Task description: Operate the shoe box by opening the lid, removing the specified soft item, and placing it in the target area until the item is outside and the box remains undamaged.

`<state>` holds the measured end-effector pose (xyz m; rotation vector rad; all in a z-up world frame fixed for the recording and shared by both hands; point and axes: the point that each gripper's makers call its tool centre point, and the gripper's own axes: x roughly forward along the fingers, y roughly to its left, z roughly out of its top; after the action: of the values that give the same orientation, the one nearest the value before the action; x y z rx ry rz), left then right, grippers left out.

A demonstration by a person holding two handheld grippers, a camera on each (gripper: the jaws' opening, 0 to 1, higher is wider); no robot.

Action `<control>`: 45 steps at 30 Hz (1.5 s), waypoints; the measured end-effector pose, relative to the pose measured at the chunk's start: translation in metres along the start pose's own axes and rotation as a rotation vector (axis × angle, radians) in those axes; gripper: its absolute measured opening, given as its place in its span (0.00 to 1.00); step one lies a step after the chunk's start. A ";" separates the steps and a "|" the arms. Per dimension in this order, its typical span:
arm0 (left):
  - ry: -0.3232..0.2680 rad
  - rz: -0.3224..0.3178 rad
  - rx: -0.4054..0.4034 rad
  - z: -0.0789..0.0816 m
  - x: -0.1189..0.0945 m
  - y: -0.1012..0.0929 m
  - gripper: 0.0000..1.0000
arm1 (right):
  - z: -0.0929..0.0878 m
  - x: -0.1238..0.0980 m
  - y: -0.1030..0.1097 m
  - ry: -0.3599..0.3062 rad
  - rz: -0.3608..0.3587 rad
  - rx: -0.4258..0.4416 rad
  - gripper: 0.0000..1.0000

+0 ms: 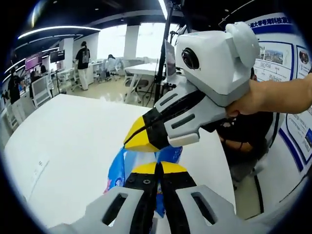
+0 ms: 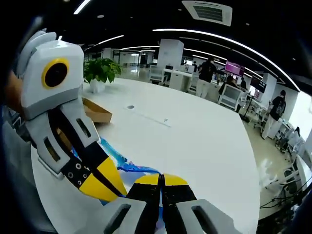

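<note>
White table [image 1: 73, 141], both tongs pinching blue packet [image 1: 118, 168]

- Bright, even indoor light from ceiling strip lights [image 2: 204, 36], which arc across 12 o'clock in the right gripper view; windows [image 1: 131, 41] blow out white at 11 o'clock in the left gripper view
- White counter [image 1: 73, 141] glares softly; shadows faint
- Fisheye bending strongest at the edges; the near tool bodies look slightly soft
</note>
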<state>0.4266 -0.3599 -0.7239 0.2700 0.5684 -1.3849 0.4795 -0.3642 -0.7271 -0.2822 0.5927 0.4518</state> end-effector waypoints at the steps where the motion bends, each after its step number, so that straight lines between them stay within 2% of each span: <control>1: 0.003 -0.001 -0.007 -0.002 0.003 0.001 0.00 | -0.002 0.002 -0.001 0.006 0.001 0.000 0.00; 11: 0.023 0.003 -0.052 -0.019 0.026 0.013 0.00 | -0.025 0.023 -0.014 0.052 0.000 0.025 0.00; 19: 0.053 0.004 -0.068 -0.036 0.042 0.020 0.00 | -0.038 0.034 -0.015 0.080 0.002 0.038 0.00; 29: 0.034 -0.008 -0.106 -0.039 0.054 0.019 0.00 | -0.051 0.042 -0.020 0.099 -0.006 0.055 0.00; 34: 0.011 -0.007 -0.116 -0.034 0.057 0.020 0.00 | -0.048 0.049 -0.024 0.093 -0.011 0.079 0.00; 42: 0.019 -0.006 -0.123 -0.036 0.057 0.021 0.00 | -0.052 0.050 -0.024 0.111 -0.014 0.090 0.00; 45: 0.029 0.033 -0.116 -0.038 0.055 0.027 0.00 | -0.054 0.050 -0.025 0.116 -0.019 0.094 0.00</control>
<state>0.4487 -0.3831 -0.7885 0.2052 0.6639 -1.3131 0.5034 -0.3900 -0.7967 -0.2251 0.7217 0.3901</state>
